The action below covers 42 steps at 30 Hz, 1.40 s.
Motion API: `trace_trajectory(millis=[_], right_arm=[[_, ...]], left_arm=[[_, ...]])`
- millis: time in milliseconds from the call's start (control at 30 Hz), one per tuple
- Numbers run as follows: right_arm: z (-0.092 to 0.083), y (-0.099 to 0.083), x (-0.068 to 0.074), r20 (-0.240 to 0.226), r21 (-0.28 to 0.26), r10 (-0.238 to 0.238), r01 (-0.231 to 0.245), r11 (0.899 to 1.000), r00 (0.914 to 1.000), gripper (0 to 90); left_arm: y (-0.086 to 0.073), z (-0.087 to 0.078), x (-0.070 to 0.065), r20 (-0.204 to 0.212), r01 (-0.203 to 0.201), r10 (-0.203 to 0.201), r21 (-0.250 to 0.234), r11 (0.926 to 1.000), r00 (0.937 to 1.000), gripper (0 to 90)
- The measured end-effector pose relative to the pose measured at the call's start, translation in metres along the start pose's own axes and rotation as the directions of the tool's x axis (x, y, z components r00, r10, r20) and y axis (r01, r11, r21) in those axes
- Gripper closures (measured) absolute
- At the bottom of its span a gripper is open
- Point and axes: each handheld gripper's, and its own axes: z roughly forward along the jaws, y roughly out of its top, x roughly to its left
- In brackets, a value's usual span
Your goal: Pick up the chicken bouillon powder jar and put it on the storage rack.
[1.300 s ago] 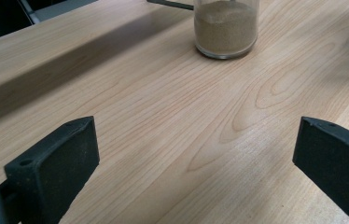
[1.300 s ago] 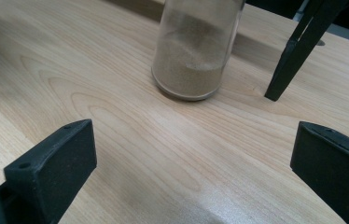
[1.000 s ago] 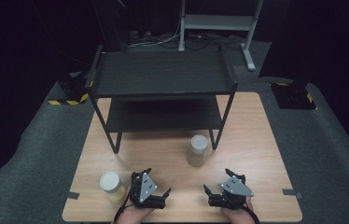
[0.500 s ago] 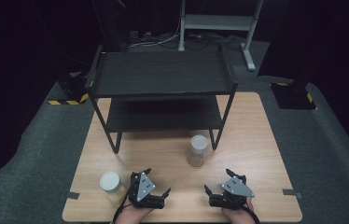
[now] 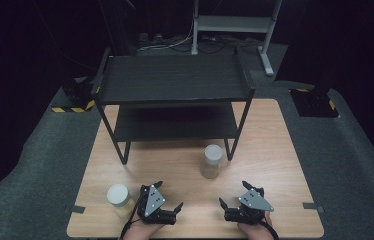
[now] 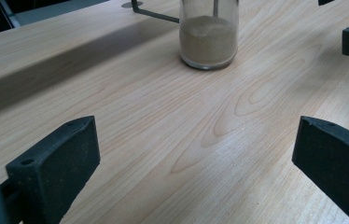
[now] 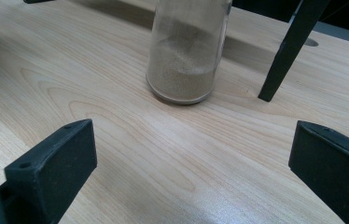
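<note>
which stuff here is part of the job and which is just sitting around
In the job:
- middle jar, upright on the table, both tools aimed at it
- left tool, open
- right tool, open

Lying about:
- left jar, beside the left tool, apart from it
- shelf, bare
- table

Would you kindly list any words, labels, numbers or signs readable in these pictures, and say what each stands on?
None can be read.
The jar with a white lid standing near the shelf rack shows plain glass and sandy contents, no label.
The second jar beside the left claw shows no print.
The yellow-and-black striped markings on the floor are a pattern, not text.
</note>
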Motion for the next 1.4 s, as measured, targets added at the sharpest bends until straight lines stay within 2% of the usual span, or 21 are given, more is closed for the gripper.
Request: trace_trajectory(millis=[167, 400, 667, 800, 967, 1133, 1400], right_arm=[[0.0, 0.0, -0.001, -0.001, -0.002, 0.006, -0.006, 1.0, 1.0, 0.0], [0.0, 0.0, 0.0, 0.002, -0.001, 0.002, -0.002, 1.0, 1.0, 0.0], [0.0, 0.0, 0.001, 0.005, -0.002, 0.004, -0.004, 1.0, 1.0, 0.1], [0.0, 0.0, 0.001, 0.005, -0.002, 0.004, -0.004, 1.0, 1.0, 0.1], [0.0, 0.0, 0.001, 0.006, -0.002, 0.005, -0.005, 1.0, 1.0, 0.2], [0.0, -0.001, 0.001, 0.006, -0.002, 0.004, -0.004, 1.0, 1.0, 0.2], [0.0, 0.0, 0.001, 0.005, -0.002, 0.005, -0.005, 1.0, 1.0, 0.2]], left_arm=[[0.003, -0.002, 0.0, 0.014, 0.0, 0.0, -0.003, 1.0, 0.9999, 1.1], [0.01, -0.012, -0.001, 0.045, 0.005, -0.003, -0.045, 0.999, 0.999, 0.9], [0.019, -0.029, -0.007, 0.062, -0.018, 0.025, -0.112, 0.9936, 0.9978, 0.6], [0.023, -0.038, -0.008, 0.072, -0.02, 0.032, -0.15, 0.9884, 0.9969, 0.5], [0.028, -0.05, -0.011, 0.069, -0.026, 0.04, -0.194, 0.9807, 0.9968, 0.6], [0.033, -0.06, -0.011, 0.057, -0.031, 0.044, -0.218, 0.9755, 0.9974, 0.5], [0.033, -0.07, -0.005, 0.022, -0.029, 0.036, -0.236, 0.9713, 0.9991, 0.6]])
